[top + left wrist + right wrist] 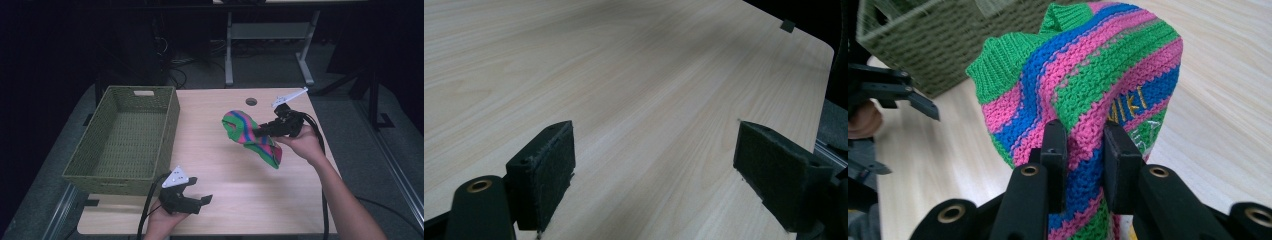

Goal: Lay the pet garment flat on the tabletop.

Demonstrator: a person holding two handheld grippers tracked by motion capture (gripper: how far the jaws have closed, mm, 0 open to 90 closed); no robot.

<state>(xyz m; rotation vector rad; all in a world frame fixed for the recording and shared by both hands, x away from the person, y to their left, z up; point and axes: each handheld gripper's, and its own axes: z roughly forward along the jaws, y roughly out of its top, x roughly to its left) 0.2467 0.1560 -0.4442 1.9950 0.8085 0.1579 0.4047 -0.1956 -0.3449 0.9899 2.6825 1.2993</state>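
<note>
A knitted sock (247, 134) striped in pink, green and blue hangs above the right half of the wooden table (220, 170). My right gripper (261, 131) is shut on it; in the right gripper view the two black jaws pinch the sock (1083, 95) at its middle, and the cloth bulges above them. My left gripper (197, 192) rests near the table's front edge, held by a hand, its jaws wide apart. In the left gripper view its pads (549, 165) stand over bare wood with nothing between them.
A green woven basket (107, 170) with nothing in it sits on the left part of the table. A round cable hole (251, 101) lies near the far edge. Beyond the table stand the legs of another desk (229, 50).
</note>
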